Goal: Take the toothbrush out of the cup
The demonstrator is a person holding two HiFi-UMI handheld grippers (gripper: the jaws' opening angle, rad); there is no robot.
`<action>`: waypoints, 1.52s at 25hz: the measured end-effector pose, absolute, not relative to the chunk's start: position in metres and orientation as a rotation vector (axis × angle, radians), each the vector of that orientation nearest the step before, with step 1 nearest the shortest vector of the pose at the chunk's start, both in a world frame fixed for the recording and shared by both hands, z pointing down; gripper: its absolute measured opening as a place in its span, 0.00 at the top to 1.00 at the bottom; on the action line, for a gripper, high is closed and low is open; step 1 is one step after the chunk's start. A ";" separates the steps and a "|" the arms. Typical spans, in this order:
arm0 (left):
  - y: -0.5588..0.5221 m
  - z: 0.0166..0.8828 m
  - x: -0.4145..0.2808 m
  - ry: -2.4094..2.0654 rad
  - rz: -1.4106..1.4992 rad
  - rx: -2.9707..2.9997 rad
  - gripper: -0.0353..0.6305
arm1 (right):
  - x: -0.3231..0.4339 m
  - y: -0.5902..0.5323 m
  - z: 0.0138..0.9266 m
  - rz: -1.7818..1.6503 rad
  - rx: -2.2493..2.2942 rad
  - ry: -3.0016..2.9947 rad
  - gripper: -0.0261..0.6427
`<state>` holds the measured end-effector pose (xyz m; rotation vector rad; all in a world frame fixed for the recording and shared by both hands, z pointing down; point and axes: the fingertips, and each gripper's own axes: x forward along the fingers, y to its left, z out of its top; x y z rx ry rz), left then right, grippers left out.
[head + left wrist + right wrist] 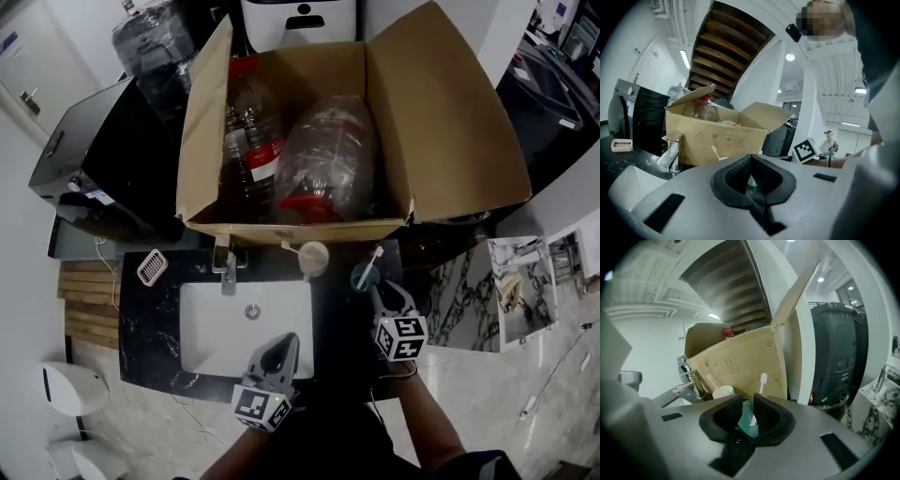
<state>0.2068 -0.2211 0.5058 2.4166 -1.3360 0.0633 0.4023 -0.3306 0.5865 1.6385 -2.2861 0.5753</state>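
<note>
Right of centre in the head view, on the dark counter in front of the cardboard box (pixel 450 141), the white toothbrush (pixel 373 258) stands in the teal cup (pixel 364 277), head up and leaning to the upper right. So the lift has not begun, and the whole removal is left to do.

The right gripper (pixel 382 291) points at that cup from just below it. In the right gripper view its jaws stand apart, the cup and the lower handle show in the gap between them, and the bristle end rises above the right-hand jaw. I judge this to be the approach; whether either pad touches the cup I cannot tell.

The left gripper (pixel 286 339) hangs lower in the frame over the white basin (pixel 216 319), its jaws brought together at the tips on nothing.

A second, beige cup (pixel 313 255) with its own brush sits just left of the teal one, beside the faucet (pixel 228 267).
</note>
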 end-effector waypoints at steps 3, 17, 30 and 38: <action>-0.235 0.510 0.204 -1.365 0.059 2.383 0.91 | 0.406 -0.355 0.601 0.597 1.627 -2.275 0.83; -0.251 0.537 0.202 -1.413 0.133 2.312 0.91 | 0.397 -0.396 0.638 0.627 1.564 -2.282 0.83; -0.230 0.527 0.189 -1.448 0.078 2.307 0.91 | 0.390 -0.391 0.601 0.464 1.589 -2.331 0.88; -0.195 0.509 0.146 -1.504 -0.018 2.313 0.91 | 0.359 -0.356 0.530 0.307 1.673 -2.379 0.88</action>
